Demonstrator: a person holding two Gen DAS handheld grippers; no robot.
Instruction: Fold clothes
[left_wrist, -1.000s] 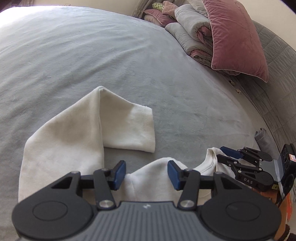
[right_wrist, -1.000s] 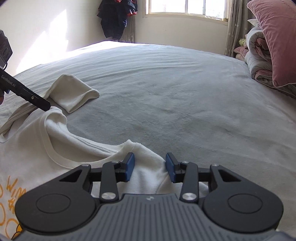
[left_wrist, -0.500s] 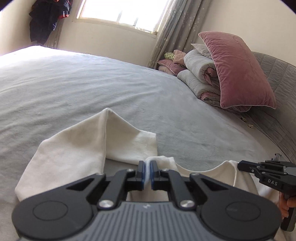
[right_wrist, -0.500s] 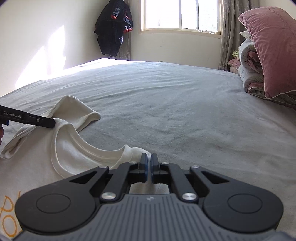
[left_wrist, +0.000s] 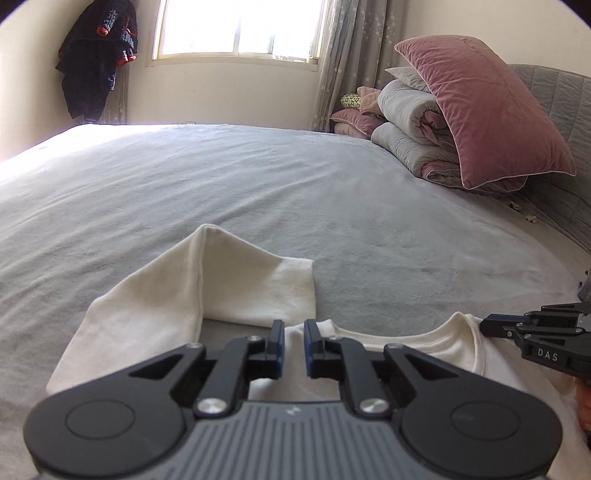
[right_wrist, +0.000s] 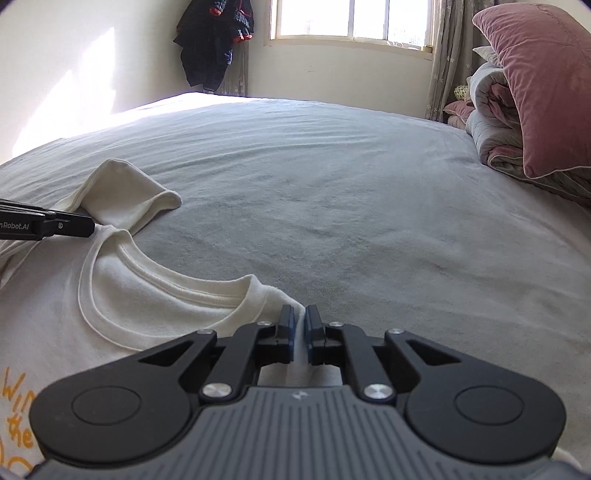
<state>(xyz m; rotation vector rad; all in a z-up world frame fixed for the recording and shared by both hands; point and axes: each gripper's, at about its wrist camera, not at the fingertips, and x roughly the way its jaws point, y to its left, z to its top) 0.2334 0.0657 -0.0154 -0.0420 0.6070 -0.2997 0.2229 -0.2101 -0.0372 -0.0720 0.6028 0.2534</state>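
Observation:
A cream T-shirt (left_wrist: 406, 347) lies face up on the grey bed (left_wrist: 258, 184), its collar (right_wrist: 155, 280) towards the window. One sleeve (left_wrist: 240, 288) is folded back on itself. My left gripper (left_wrist: 294, 332) pinches the shoulder beside the collar. Its jaws are opening slightly, with white cloth filling the narrow gap. From the right wrist view its tips (right_wrist: 90, 229) touch the shoulder seam by the sleeve (right_wrist: 122, 192). My right gripper (right_wrist: 299, 321) nips a raised ridge of the other shoulder, jaws also easing apart. It shows at the right edge (left_wrist: 484, 325) of the left wrist view.
A pink pillow (left_wrist: 487, 110) leans on rolled grey quilts (left_wrist: 410, 129) against the padded headboard (left_wrist: 561, 129) at the right. A dark jacket (left_wrist: 96, 55) hangs in the far corner beside the window (left_wrist: 236, 26). Orange lettering (right_wrist: 18, 406) marks the shirt front.
Both grippers went from open to closed on the shirt's shoulders, then their jaws widened a little. The left gripper tilted upwards, bringing the window and wall into its view.

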